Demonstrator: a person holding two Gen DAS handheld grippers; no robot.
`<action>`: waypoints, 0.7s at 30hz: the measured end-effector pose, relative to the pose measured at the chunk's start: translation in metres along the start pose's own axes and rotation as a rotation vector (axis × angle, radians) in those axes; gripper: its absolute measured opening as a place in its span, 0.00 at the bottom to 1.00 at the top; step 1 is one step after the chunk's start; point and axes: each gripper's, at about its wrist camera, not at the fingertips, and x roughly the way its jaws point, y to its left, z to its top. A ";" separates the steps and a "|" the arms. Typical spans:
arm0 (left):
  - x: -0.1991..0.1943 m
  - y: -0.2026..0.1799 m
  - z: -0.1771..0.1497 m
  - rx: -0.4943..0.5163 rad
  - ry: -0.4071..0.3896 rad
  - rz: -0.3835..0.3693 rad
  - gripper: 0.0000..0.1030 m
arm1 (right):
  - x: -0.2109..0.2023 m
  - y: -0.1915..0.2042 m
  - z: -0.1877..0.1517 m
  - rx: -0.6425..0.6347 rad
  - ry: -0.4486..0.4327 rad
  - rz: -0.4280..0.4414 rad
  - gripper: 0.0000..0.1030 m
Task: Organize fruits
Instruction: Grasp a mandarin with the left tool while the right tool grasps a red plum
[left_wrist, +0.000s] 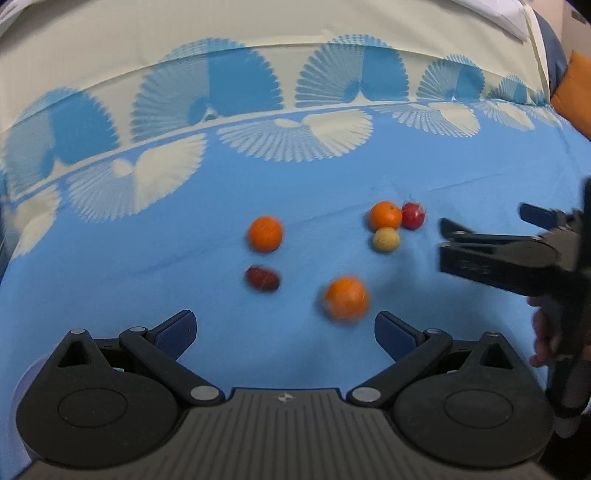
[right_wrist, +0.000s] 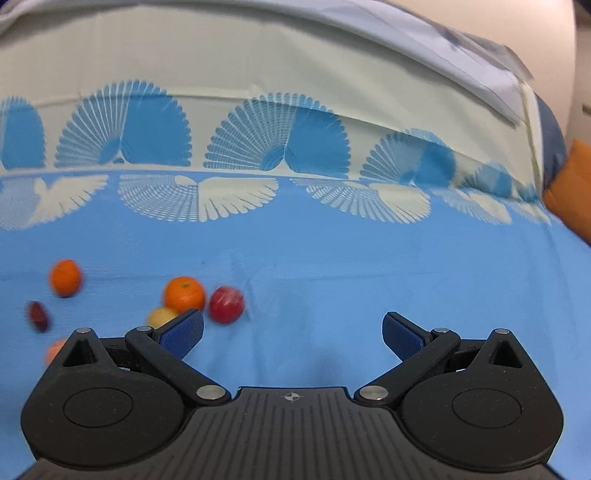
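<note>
Six fruits lie loose on the blue bedsheet (left_wrist: 147, 258) of a bed; no bowl or tray in view, so sorting likely means grouping on the cloth itself.

Cluster, far right: orange (left_wrist: 385, 216), red apple (left_wrist: 413, 215) and small yellow fruit (left_wrist: 386, 239), all touching or nearly so. Judged to be the gathering spot. Apart from it: second orange (left_wrist: 265, 233), dark red fruit (left_wrist: 262, 278) (blurred, type unclear), and near orange (left_wrist: 346, 298).

Left hand-held gripper (left_wrist: 284, 328): jaws spread wide, nothing held. Near orange sits just ahead of its right finger, slightly right of centre line; closest candidate for pickup. Dark red fruit ahead-left, a bit further.

Right hand-held gripper (right_wrist: 291, 332): jaws also wide apart, empty. Aimed at bare sheet; cluster lies ahead-left, yellow fruit (right_wrist: 161, 316) partly hidden behind left fingertip (right_wrist: 183, 332), red apple (right_wrist: 226, 305) just beyond it. In the left view it hovers right of the cluster, near but not touching.

Motion blur on fruits; exact contacts uncertain.
</note>
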 end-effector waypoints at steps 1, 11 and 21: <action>0.010 -0.006 0.003 0.016 -0.004 0.005 1.00 | 0.013 0.002 0.001 -0.018 0.015 0.014 0.99; 0.065 -0.028 0.011 -0.007 0.094 -0.118 0.78 | 0.073 0.009 0.007 -0.031 0.063 0.184 0.92; 0.049 -0.010 0.015 0.002 0.104 -0.159 0.40 | 0.047 -0.031 0.019 0.155 0.038 0.137 0.28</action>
